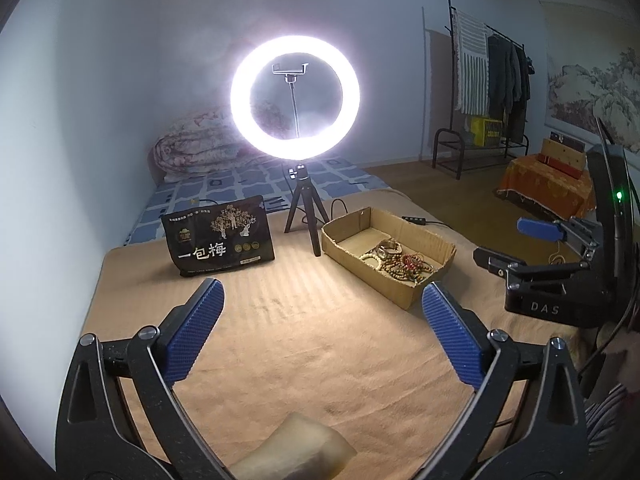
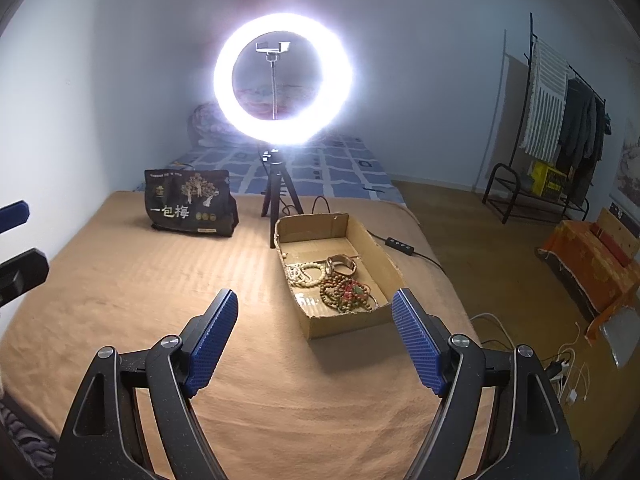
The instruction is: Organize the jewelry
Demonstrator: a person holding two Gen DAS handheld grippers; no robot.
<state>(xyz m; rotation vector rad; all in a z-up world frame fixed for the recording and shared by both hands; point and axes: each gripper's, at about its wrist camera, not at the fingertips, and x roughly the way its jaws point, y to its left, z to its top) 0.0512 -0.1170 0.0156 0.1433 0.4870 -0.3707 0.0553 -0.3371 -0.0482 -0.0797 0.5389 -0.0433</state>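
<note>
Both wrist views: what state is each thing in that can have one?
Left gripper: open, nothing between the fingers.
Right gripper: open, empty.
Cardboard box: open-topped, lying flat on the blanket.
Bead bracelets: heaped in the box.
Watch: in the box, beside the beads.
Ring light: switched on.
Black pouch: standing upright.

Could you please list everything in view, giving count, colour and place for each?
cardboard box: one, brown, right of middle on the blanket
bead bracelets: several, cream, brown and red, inside the box
watch: one, metal, in the box
snack bag: one, black, standing at back left
ring light: one, white, lit, on black tripod behind the box
blanket: one, tan, covering the bed
clothes rack: one, black, far right
left hand-held gripper: open, empty
right hand-held gripper: open, empty
</note>
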